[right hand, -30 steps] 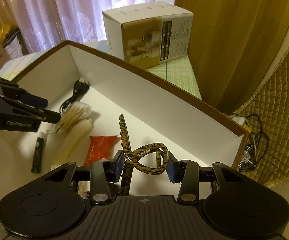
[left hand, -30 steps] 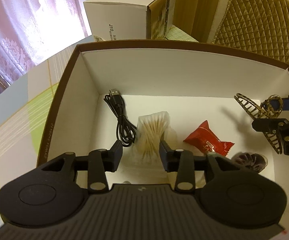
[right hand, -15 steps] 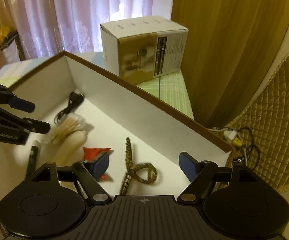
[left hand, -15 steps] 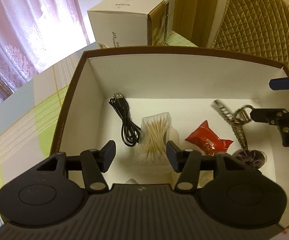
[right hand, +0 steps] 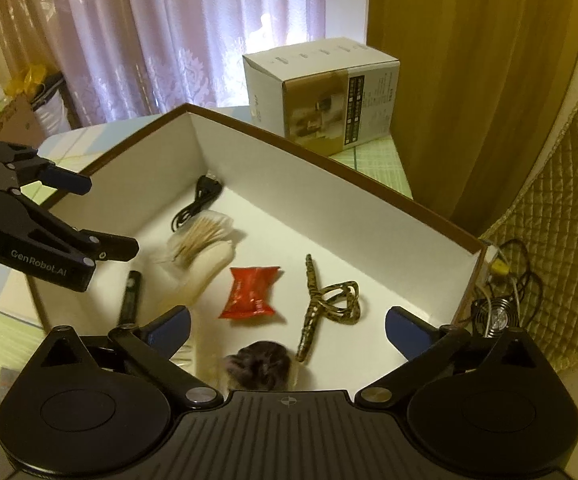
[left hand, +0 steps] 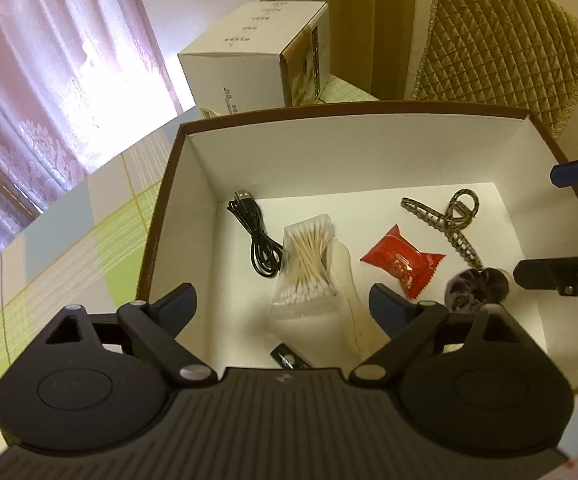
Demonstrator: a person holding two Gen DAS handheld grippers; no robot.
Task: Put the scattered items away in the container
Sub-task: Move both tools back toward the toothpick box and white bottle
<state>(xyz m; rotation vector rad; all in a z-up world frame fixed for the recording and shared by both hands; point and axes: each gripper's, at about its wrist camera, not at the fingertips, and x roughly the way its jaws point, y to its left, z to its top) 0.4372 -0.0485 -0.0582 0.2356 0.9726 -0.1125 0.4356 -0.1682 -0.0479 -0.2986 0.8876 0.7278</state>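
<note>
1. Since one second earlier, right hand-held gripper [right hand: 287, 326] let go of the leopard-print hair claw [right hand: 323, 306]; its fingers went from pinching the claw to spread wide and empty. Claw lay flat on the box floor.
2. Left hand-held gripper [left hand: 283, 300] widened too, from a narrow gap around the cotton swabs to fully spread, holding nothing. It sat higher and further back over the box than before.
3. Container: a brown-rimmed white box [left hand: 329, 152] on the desk [left hand: 69, 248].
4. Contents counted in the box: black USB cable [left hand: 255, 240] in the far left corner; bag of cotton swabs [left hand: 307, 264] beside it; a pale cream item [left hand: 343, 276] touching the swabs, identity unclear; red snack packet [left hand: 401, 266]; hair claw; dark purple round item [left hand: 475, 288], possibly a scrunchie, near the front wall; a black stick-shaped item [right hand: 131, 292], partly hidden.
5. Judgement: task looked nearly or fully done. No loose item showed on the visible desk around the box; parts of the desk were hidden behind both grippers, so this could not be confirmed.
6. Cardboard carton [right hand: 321, 92] beyond the box appeared to be background, not clutter.
</note>
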